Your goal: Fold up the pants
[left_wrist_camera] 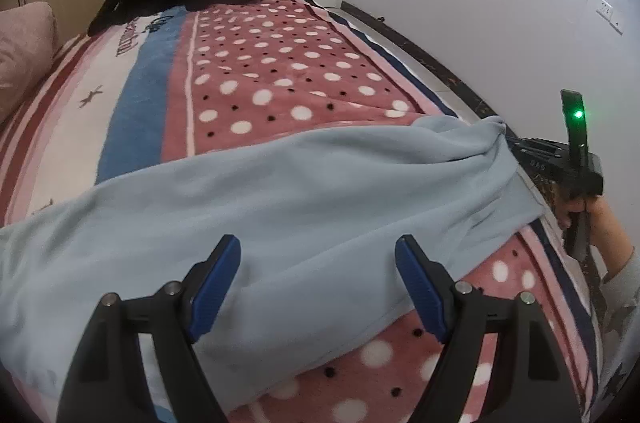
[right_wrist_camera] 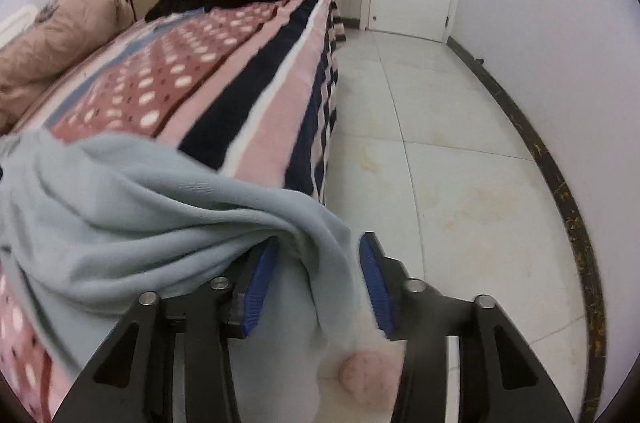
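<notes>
Left wrist view: we logged pale blue pants spread across the bed; left hand-held gripper gaped above them, released. Right hand-held gripper pinched a bunched end at the bed's edge. Soft, light, floppy, we judged; best held at hems or waistband.

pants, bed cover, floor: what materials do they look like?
Light blue pants: soft matte knit, probably fleece or cotton jersey; they drape in rounded folds without sheen.
Bed cover: plush fleece-like blanket, going by its fuzzy nap and blurred print edges.
Floor: glossy pale tile, likely ceramic; grout lines and faint reflections show.
</notes>
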